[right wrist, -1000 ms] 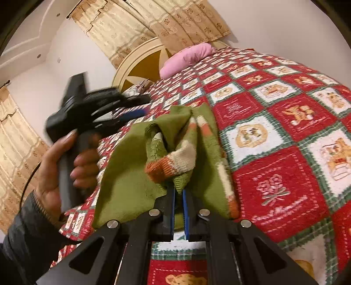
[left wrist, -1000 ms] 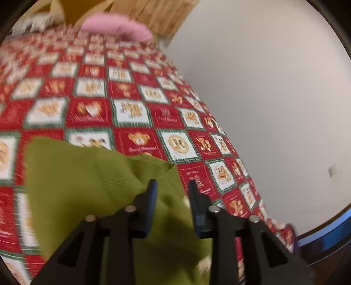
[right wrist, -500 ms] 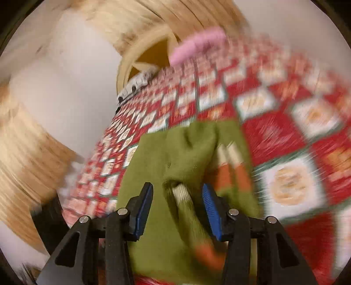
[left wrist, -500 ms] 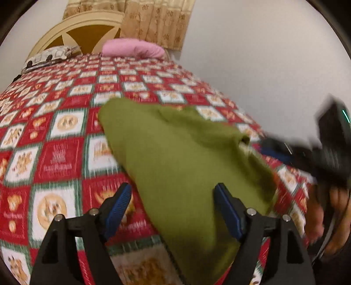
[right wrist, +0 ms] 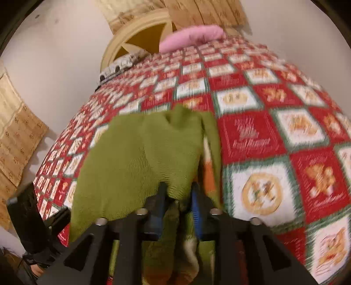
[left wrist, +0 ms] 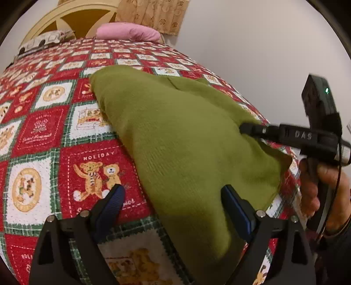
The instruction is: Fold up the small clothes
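Observation:
A small olive-green knitted garment (left wrist: 179,136) lies on the red patchwork bedspread (left wrist: 43,131), near its right edge. My left gripper (left wrist: 173,206) is wide open just above the garment's near part, holding nothing. My right gripper (right wrist: 178,197) has its jaws partly apart with a fold of the green garment (right wrist: 140,157) between them; the orange and white striped trim (right wrist: 208,175) shows beside it. In the left wrist view the right gripper (left wrist: 245,128) reaches onto the garment's right edge, held by a hand (left wrist: 320,188).
A pink pillow (left wrist: 129,32) and a printed pillow (left wrist: 46,40) lie at the head of the bed by the yellow headboard (left wrist: 72,16). A white wall (left wrist: 252,43) runs along the bed's right side. Curtains (right wrist: 17,136) hang at the left.
My left gripper let go of the garment, opened wide and pulled back. My right gripper opened from its tight grip and moved onto the garment's edge; the garment now lies flatter.

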`<state>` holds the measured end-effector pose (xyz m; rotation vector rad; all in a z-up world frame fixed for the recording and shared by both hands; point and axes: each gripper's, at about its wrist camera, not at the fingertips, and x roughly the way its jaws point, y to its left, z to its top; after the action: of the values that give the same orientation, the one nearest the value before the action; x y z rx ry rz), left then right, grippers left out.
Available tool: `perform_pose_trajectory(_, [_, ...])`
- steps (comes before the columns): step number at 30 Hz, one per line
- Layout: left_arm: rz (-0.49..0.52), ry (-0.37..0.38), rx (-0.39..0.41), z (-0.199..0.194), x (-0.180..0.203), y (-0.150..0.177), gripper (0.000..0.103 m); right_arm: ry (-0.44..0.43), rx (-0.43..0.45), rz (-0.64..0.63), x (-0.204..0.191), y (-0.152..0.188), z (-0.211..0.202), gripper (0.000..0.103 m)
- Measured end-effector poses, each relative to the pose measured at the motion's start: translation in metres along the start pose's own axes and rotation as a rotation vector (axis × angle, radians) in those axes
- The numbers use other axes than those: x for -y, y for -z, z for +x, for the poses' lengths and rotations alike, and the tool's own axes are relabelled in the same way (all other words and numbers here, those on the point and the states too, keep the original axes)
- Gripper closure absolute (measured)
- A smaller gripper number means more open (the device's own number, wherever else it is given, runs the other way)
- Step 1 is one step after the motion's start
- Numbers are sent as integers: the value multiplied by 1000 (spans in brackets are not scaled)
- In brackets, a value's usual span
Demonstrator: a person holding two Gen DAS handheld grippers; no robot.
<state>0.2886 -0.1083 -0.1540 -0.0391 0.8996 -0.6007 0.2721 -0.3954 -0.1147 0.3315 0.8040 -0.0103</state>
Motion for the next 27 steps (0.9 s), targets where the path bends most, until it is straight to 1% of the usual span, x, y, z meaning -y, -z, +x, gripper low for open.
perform_pose_trajectory(2, [1,-2,5,0,0,1,10,3,61,18,7,-15,-13,64])
perform_pose_trajectory(3, [-3,0,5,1,-1,1,10,18,73,24,10,-23,-16,64])
perform_pose_trajectory(5, [-6,5,6,2,-2,1,9,19,64,35,12,-42,-8,64])
perform_pose_trajectory(6, [-4,8,6,1,-2,2,8,13,49,40,15,-52,0,64])
perform_pose_trajectory(7, [-3,12,6,1,-3,3,7,15,11,40,18,-62,13,64])
perform_pose_trajectory(11, [-8,27,10,0,-3,3,6,3,-102,3,6,-74,59,64])
perform_pose_trajectory(12, [-10,31,10,0,-4,2,6,20,-126,-15,3,-74,70,75])
perform_pose_trajectory(13, [-11,33,11,0,-4,2,6,34,-128,-35,0,-72,74,99])
perform_pose_trajectory(15, [-9,33,11,0,-4,2,6,85,-94,-85,-7,-72,71,100])
perform_pose_trajectory(16, [-8,32,10,0,-4,2,5,118,-70,-83,-5,-73,67,100])
perform_pose_trajectory(17, [-4,29,10,0,-4,2,5,146,-51,-58,2,-76,65,100])
perform_pose_trajectory(18, [1,25,9,0,-3,2,4,167,-60,-16,14,-78,67,100])
perform_pose_trajectory(19, [8,20,6,1,-2,2,3,160,-81,12,24,-78,70,101])
perform_pose_trajectory(20, [14,16,4,1,0,2,2,163,-84,8,27,-77,71,101])
perform_pose_trajectory(22, [22,9,1,2,1,2,2,183,-78,-47,23,-74,69,103])
perform_pose_trajectory(23, [22,10,2,2,1,2,2,188,-75,-46,24,-74,66,103])
perform_pose_trajectory(24, [20,12,1,2,0,2,2,188,-65,-31,25,-74,61,103])
perform_pose_trajectory(26, [16,17,2,2,-1,2,2,180,-18,2,27,-73,41,102])
perform_pose_trajectory(27, [14,19,4,2,-1,1,2,160,13,9,24,-71,26,102])
